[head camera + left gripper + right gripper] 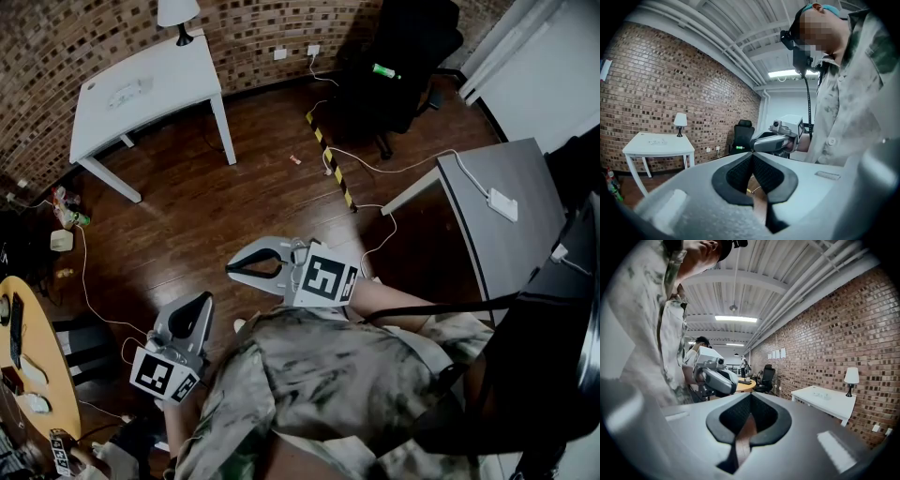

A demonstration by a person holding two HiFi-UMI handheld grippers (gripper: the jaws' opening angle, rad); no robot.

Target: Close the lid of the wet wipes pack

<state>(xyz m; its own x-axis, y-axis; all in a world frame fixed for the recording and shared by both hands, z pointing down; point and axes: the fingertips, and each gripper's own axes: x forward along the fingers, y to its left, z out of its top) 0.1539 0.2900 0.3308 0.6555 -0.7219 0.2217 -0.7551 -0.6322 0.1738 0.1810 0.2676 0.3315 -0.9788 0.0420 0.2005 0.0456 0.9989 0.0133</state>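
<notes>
At the far left, a round wooden table (42, 375) carries small gadgets. Beyond it stands a white table (178, 67) with a lamp (178, 11) and a pale flat pack (128, 92). This looks like the wet wipes, but its label is too small to read, and it lies well apart from both grippers. The left gripper (206, 298) has its jaws pressed together on nothing, and so does the right gripper (230, 269). Each bears a cube (328, 278) of black-and-white square markers. Striped tape (333, 169) crosses the floor (234, 197) near a black chair (403, 56).
</notes>
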